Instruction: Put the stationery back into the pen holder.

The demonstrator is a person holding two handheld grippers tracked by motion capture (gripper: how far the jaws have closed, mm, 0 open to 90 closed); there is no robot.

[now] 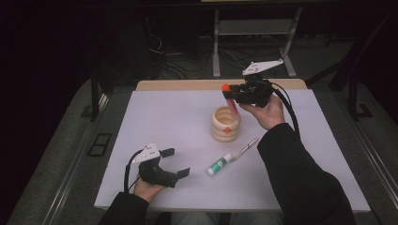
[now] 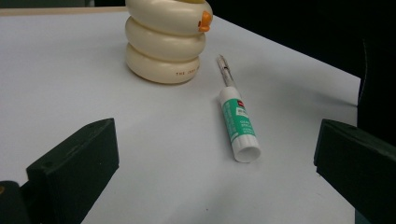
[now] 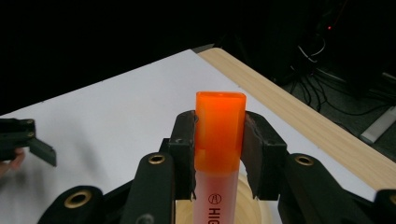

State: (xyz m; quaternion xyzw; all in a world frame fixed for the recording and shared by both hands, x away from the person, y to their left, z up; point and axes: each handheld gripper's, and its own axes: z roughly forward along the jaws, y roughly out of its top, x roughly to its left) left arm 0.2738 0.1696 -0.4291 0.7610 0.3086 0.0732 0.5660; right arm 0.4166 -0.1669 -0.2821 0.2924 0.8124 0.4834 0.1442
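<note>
An orange-capped highlighter stands tilted with its cap up, and my right gripper is shut on it just below the cap. Its lower end reaches into the mouth of a cream ringed holder at the table's middle. A green-and-white glue stick and a slim pen lie end to end in front of the holder. My left gripper rests open near the front left, with bare table between its jaws. It also appears far left as the left gripper.
The white tabletop ends in a wooden strip along the far edge. Beyond it, metal frame legs and cables stand on a dark floor. The right sleeve crosses the table's front right.
</note>
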